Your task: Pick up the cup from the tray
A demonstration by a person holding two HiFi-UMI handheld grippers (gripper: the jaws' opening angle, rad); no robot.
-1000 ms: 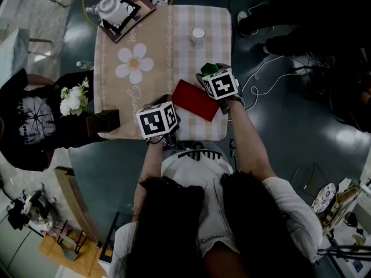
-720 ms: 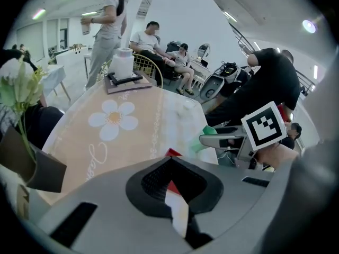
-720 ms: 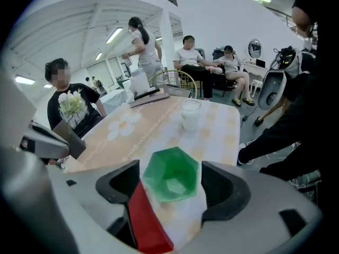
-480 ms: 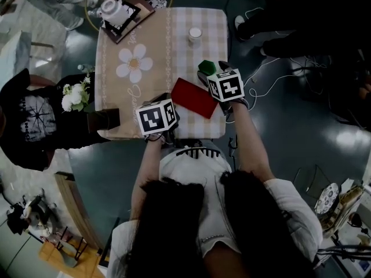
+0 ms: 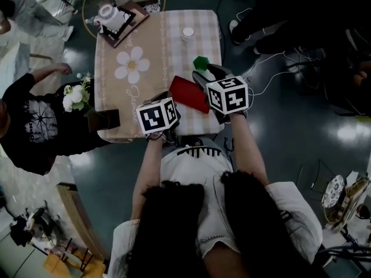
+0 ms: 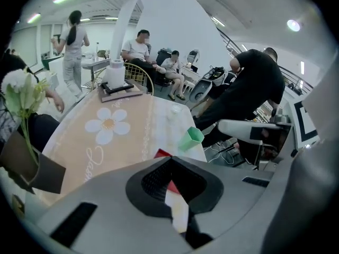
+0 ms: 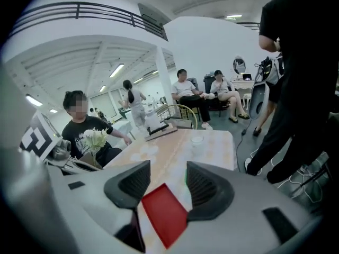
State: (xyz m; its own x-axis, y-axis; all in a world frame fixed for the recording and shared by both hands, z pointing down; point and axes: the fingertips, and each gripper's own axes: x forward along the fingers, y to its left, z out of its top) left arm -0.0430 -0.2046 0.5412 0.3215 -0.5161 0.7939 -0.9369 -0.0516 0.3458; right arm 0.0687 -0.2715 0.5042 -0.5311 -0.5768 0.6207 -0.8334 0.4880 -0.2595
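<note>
The green cup (image 5: 201, 62) appears to stand off the red tray (image 5: 188, 94), on the checked cloth just beyond the tray's upper-right corner in the head view and near the right edge of the tabletop (image 5: 156, 62). The right hand-held gripper (image 7: 168, 173) hangs just below it in that frame. Its jaws are apart and have just been closing, with nothing between them. Its own view shows only the tray and cloth through the gap, and the cup is a thin green sliver at the inner edge of the right jaw. The left hand-held gripper (image 6: 172, 187) sits over the tabletop's near edge at lower centre, its jaws drawn in to a narrow slit and holding nothing. Judging by this layout, the cup is off the tray but not in a grip. To take it well, the right hand-held gripper should probably shift until the cup sits centred in the gap, then close on the walls below the rim. That keeps the jaw from nudging a light cup toward the edge. The tray is empty, and I cannot tell what is inside the green cup. Further up the cloth stands a small pale cup (image 5: 187, 33) whose contents I cannot make out. A white teapot (image 5: 107, 15) rests on a dark tray (image 5: 128, 23) at upper left, and white flowers (image 5: 74, 97) rise from a brown holder (image 5: 104, 119) at the left edge.
</note>
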